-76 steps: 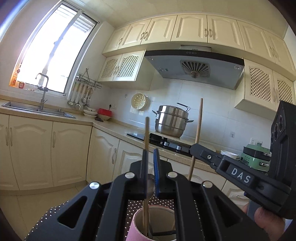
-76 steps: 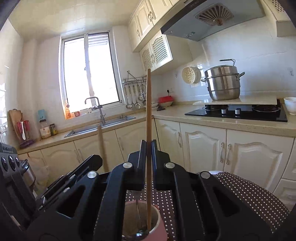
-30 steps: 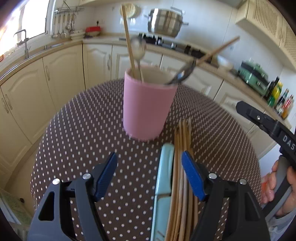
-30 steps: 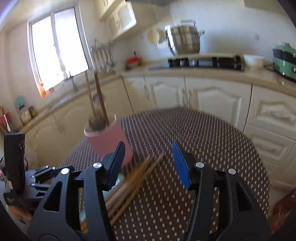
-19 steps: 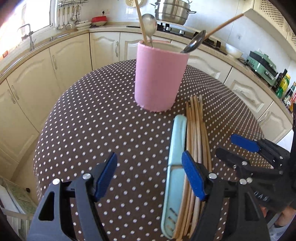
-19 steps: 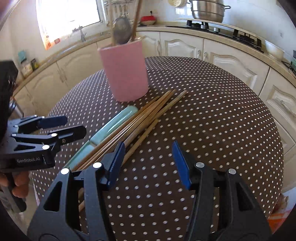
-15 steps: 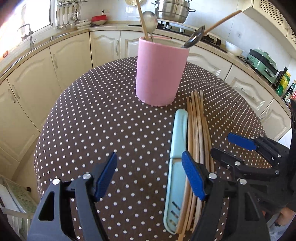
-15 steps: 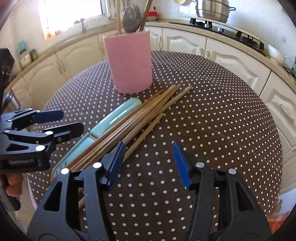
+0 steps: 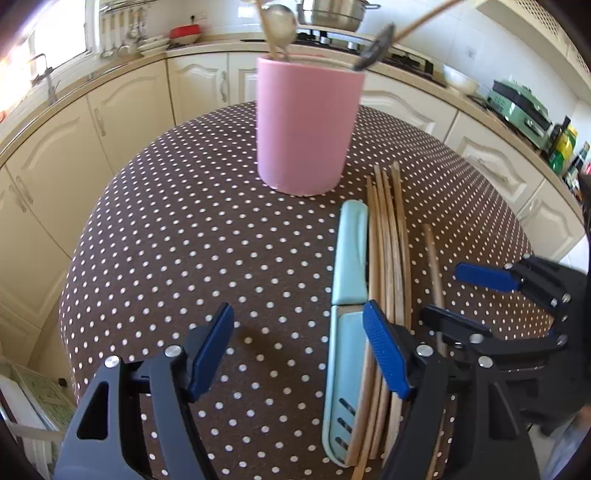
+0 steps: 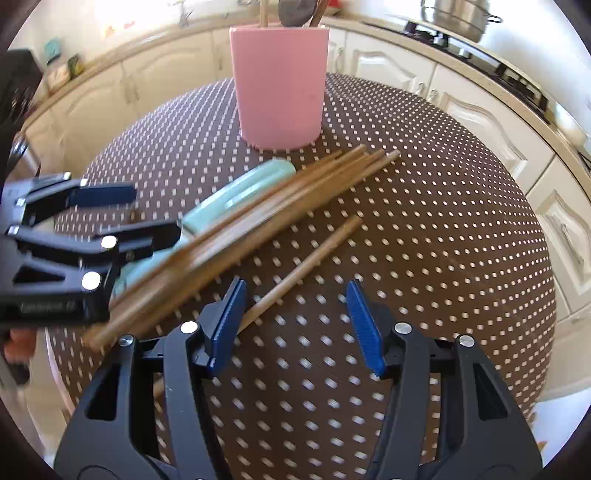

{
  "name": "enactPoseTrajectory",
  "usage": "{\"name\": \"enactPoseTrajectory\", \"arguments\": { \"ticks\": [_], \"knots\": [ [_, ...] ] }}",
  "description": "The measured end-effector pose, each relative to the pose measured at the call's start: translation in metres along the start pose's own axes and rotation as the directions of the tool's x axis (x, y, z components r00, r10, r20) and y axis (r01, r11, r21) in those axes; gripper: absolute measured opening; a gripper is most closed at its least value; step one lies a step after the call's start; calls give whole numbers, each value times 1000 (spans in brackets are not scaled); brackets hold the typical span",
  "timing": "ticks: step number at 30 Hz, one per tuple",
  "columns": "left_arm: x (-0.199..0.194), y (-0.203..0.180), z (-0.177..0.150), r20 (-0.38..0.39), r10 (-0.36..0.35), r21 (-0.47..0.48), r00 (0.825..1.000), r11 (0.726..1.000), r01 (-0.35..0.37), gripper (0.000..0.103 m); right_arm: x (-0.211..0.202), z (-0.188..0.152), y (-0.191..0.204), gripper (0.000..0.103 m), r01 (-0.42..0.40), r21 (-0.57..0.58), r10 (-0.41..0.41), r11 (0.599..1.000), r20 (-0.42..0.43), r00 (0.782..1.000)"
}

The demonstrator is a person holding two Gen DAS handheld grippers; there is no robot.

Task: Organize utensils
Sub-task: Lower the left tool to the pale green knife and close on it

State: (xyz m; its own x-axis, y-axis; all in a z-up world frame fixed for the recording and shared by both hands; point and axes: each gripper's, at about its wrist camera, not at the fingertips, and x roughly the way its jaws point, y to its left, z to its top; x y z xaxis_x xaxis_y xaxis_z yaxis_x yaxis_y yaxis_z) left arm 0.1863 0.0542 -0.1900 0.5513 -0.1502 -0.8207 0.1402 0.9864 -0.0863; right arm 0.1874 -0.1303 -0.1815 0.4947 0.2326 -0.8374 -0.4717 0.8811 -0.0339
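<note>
A pink holder [image 9: 308,129] is standing upright on the desk [image 9: 177,236], which is covered in a brown, white-dotted cloth; spoons [image 9: 282,22] and wooden sticks are leaning out of its top. In front of it a pale green case [image 9: 347,291] is lying lengthwise, with a bundle of wooden chopsticks [image 9: 388,240] touching its right side — one more chopstick [image 9: 434,262] is lying slightly apart. The left tool [image 9: 299,350] is being held wide apart above the cloth, its right pad [image 9: 386,349] over the bundle. The right tool [image 9: 465,299] is reaching in from the right, also spread.
</note>
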Motion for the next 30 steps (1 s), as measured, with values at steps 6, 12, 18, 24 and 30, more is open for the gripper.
{"name": "enactPoseTrajectory", "arguments": {
  "ticks": [6,12,18,24,30],
  "knots": [
    [10,-5,11,-10,31,15,999,999,-31,71,-8,-7,-26,55,-34,-15,32,999,-85,996],
    [21,-18,23,-42,31,48,999,998,-29,71,-13,-9,-44,33,-37,19,38,999,-96,995],
    [25,-32,20,-52,57,81,997,995,-53,71,-7,5,-61,19,-88,26,90,996,-93,992],
    [26,-39,19,-93,57,62,994,997,-51,70,6,22,-59,14,-115,-70,111,991,-64,992],
    [27,-50,27,-112,10,29,994,1000,-7,70,8,35,-63,15,-102,6,102,995,-85,991]
  ]
}}
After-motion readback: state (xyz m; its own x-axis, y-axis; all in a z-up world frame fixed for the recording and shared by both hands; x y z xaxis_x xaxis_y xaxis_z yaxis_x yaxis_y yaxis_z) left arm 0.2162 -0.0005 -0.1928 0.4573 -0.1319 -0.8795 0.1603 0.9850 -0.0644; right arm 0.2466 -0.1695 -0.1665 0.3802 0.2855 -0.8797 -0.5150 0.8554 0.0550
